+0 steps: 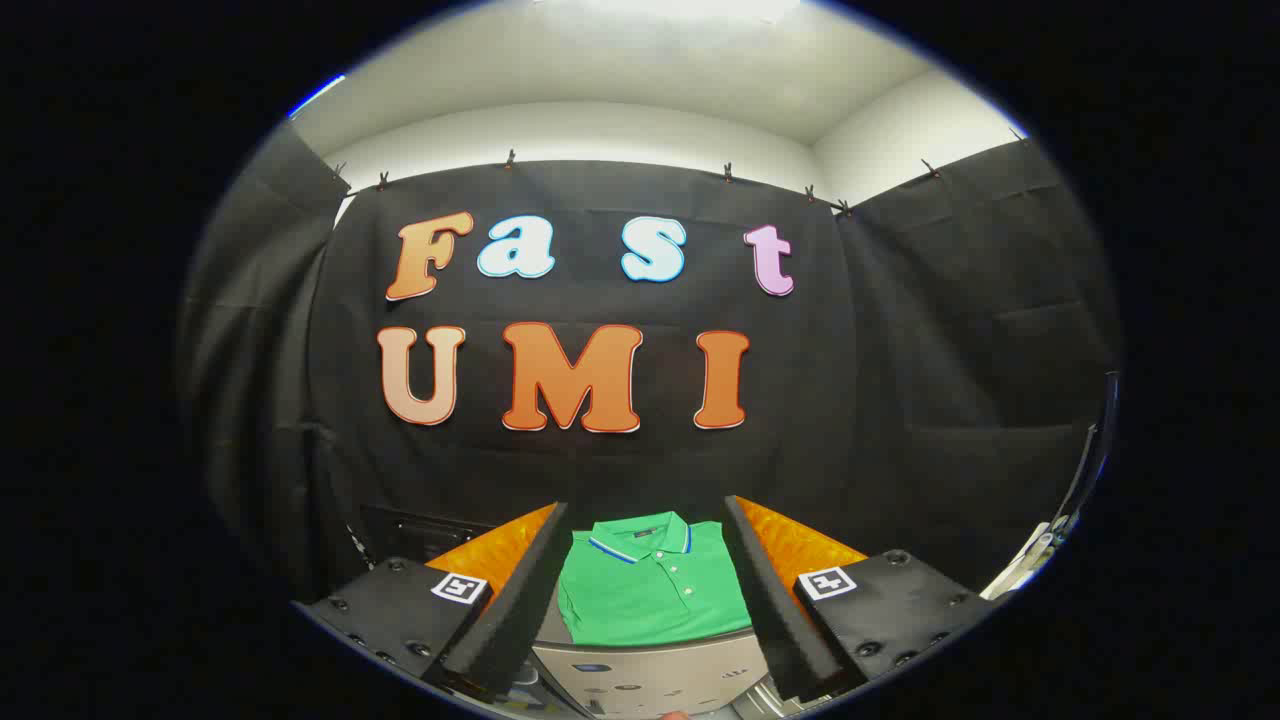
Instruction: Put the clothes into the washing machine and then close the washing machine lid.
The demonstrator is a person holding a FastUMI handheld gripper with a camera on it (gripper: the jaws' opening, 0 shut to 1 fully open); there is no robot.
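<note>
tongs [648,520] spread, empty | green polo shirt [650,590] between fingers, collar pointing away

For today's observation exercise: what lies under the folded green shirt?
The green shirt lies ahead of the open gripper, on a light grey surface seen at its near edge. Whatever the shirt covers is hidden.

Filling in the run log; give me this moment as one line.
gripper: open, holding nothing | green polo shirt: folded, lying ahead between the fingers | washing machine: grey panel below shirt, lid state unclear
</note>
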